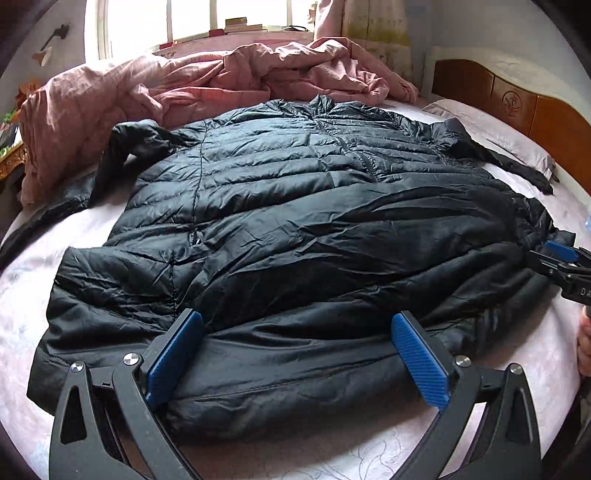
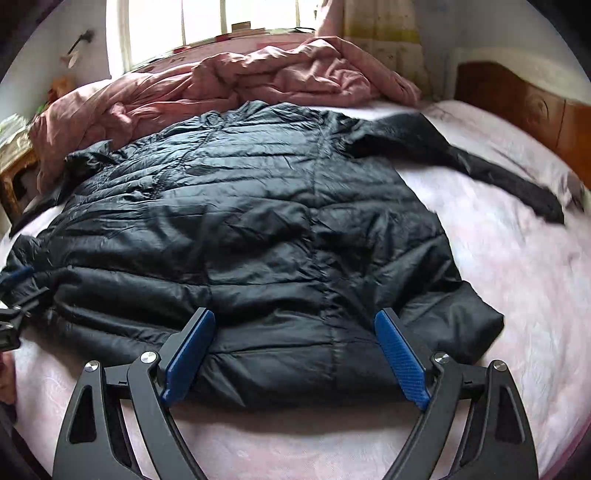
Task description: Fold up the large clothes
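Both grippers, left gripper [image 1: 295, 325] and right gripper [image 2: 295, 321], are seen with fingers spread wide, nothing gripped. Black padded jacket [image 1: 295, 206] is laid flat on the bed sheet [image 2: 498, 280], its hem between the fingers.

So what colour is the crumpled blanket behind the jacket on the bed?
Dusty pink, plain with no pattern. The blanket shows best in the left wrist view, bunched beyond the black jacket.

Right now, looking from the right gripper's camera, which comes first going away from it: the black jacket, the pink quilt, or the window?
1. The black jacket, spread on the bed just ahead of the right gripper, its hem between the open fingers.
2. The pink quilt, bunched beyond the jacket's collar.
3. The window, farthest, on the back wall.
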Tool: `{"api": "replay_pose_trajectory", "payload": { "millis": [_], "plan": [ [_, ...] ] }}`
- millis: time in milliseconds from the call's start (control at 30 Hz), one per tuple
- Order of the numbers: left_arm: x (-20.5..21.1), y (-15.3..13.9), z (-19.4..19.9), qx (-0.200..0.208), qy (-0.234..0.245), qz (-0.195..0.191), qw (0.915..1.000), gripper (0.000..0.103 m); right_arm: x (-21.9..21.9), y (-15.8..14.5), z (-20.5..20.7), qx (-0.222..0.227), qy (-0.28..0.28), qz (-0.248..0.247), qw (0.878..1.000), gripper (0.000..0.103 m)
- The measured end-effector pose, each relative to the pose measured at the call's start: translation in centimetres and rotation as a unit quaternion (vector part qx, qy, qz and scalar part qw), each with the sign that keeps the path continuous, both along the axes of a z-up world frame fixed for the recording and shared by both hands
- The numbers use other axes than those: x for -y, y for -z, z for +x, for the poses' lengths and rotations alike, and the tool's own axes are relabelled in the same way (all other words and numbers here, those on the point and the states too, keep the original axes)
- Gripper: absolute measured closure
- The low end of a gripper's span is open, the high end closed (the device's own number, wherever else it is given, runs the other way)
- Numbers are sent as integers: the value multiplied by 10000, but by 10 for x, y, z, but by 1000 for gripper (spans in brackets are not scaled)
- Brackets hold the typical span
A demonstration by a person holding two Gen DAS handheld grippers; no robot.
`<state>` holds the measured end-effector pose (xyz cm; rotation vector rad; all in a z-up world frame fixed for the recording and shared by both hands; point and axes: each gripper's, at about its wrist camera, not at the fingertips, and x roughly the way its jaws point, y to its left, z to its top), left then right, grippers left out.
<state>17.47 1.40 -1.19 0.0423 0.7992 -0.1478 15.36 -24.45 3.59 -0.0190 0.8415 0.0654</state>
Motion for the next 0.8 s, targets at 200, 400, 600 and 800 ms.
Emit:
{"api": "replay_pose_trajectory", "payload": {
  "millis": [200, 400, 600, 800],
  "plan": [
    [-14, -33, -38, 1064, 341, -421, 9929, 3, -3, -12, -19, 583, -255, 126, 9979, 13],
    [3, -48, -77, 1467, 723, 522, 9851, 2, -32, -34, -49, 1204, -1093, -318, 9862, 12],
    [19, -28, -76, 999, 902, 1091, 9849, 0, -70, -11, -64, 1074, -1426, -1319, 9751, 11],
    [36, -3, -59, 582, 665, 1731, 9809, 0, -80, 6, -51, 678, -1323, -1597, 9759, 10]
  ]
}}
